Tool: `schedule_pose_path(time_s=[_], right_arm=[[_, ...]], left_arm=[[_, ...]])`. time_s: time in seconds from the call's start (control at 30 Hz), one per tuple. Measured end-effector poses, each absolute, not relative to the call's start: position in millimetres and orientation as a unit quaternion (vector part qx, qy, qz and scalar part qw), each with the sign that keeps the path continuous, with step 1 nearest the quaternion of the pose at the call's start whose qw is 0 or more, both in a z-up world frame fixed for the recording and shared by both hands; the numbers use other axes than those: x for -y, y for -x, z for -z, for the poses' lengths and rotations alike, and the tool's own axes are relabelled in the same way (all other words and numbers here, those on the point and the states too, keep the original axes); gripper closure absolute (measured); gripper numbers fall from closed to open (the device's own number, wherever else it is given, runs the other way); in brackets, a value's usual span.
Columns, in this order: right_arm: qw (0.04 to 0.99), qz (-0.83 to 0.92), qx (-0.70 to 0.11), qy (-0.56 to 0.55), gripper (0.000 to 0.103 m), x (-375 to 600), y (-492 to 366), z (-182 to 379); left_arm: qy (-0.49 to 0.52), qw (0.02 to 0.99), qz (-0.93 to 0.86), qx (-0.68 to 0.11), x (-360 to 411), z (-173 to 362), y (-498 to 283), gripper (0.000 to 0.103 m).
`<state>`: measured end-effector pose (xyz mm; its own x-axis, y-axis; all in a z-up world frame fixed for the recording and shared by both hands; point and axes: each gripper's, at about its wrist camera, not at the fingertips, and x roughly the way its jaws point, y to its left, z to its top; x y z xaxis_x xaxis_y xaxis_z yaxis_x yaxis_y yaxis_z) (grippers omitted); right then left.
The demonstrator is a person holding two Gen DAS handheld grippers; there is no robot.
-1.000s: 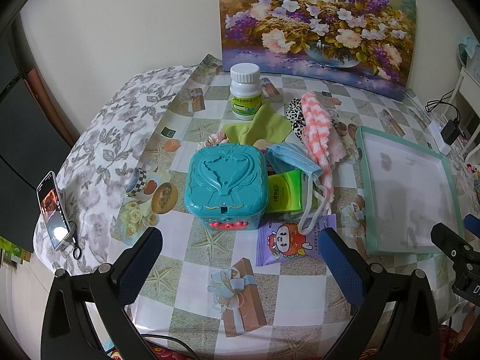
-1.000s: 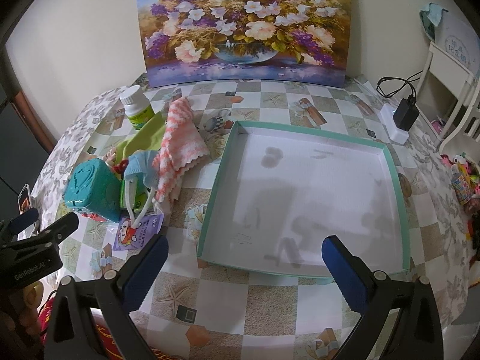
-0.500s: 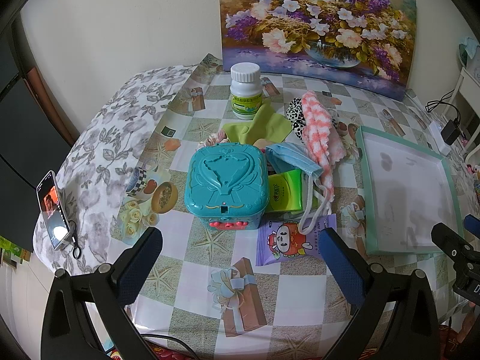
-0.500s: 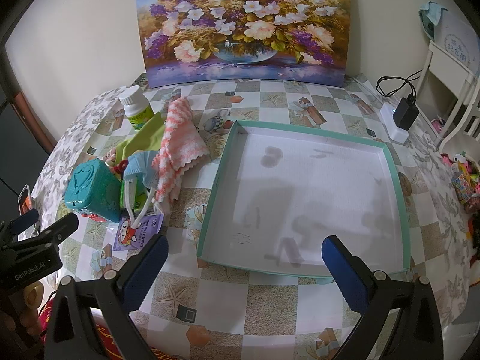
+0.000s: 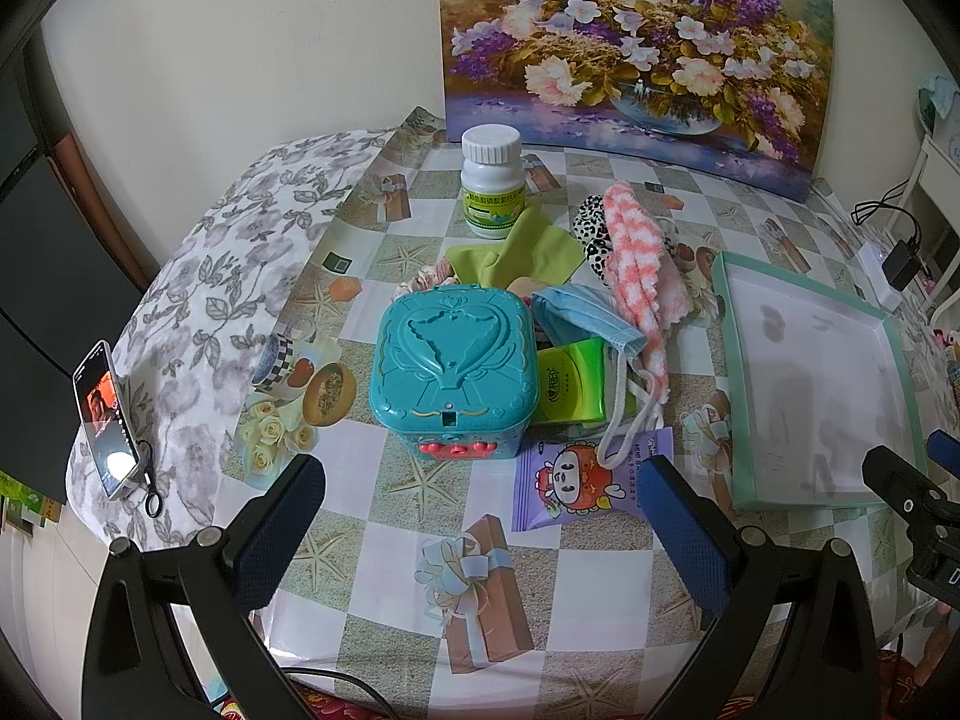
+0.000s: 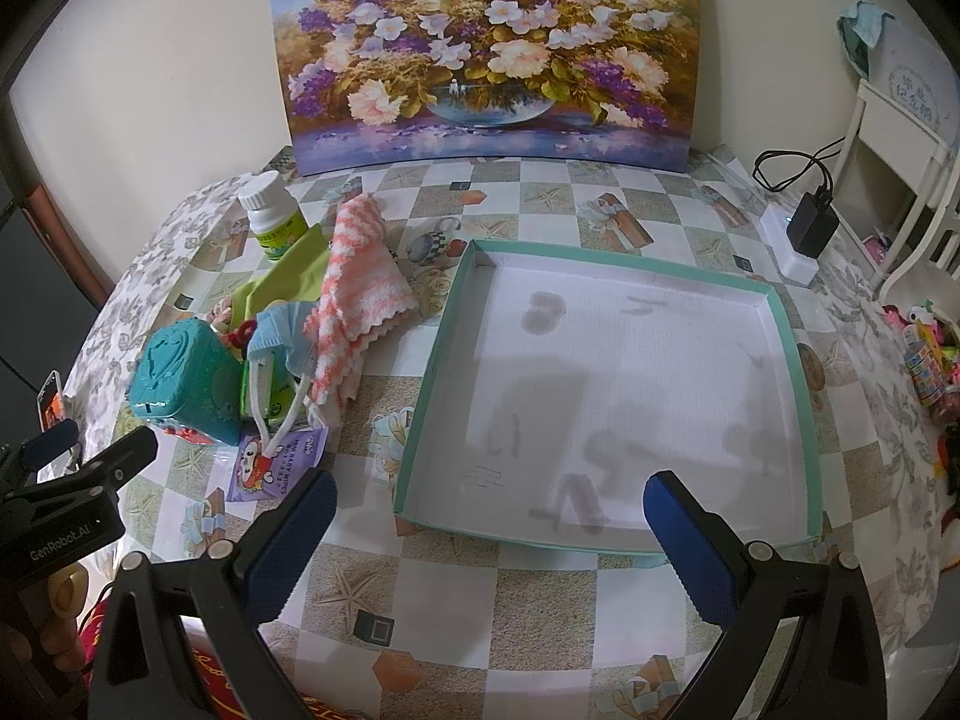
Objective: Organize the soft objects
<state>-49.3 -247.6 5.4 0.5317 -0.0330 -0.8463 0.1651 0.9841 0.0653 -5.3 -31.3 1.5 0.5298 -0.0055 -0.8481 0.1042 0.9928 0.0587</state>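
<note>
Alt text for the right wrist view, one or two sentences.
An empty teal-rimmed tray lies ahead of the open right gripper. Left of it sit a pink-and-white cloth, a blue face mask and a teal box.

Partly buried under the blue face mask (image 5: pixel 585 315): green tissue pack (image 5: pixel 570 384); leopard-print cloth (image 5: pixel 591 234) mostly behind the pink towel (image 5: pixel 639 276).

Flower painting (image 5: pixel 636 54) against wall, phone (image 5: pixel 103 420) at left table edge.
</note>
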Motion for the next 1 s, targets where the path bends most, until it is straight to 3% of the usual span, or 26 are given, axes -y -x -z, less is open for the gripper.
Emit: schedule_pose_path(time_s=[0.5, 1.0], right_arm=[[0.869, 0.042, -0.486, -0.085, 0.0, 248, 48, -2], [0.882, 0.028, -0.453, -0.126, 0.0, 251, 14, -35]], left_arm=[[-0.052, 0.873, 0.005, -0.485, 26, -4, 4, 0.0], [0.041, 0.862, -0.029, -0.505, 9, -44, -57, 0.0]])
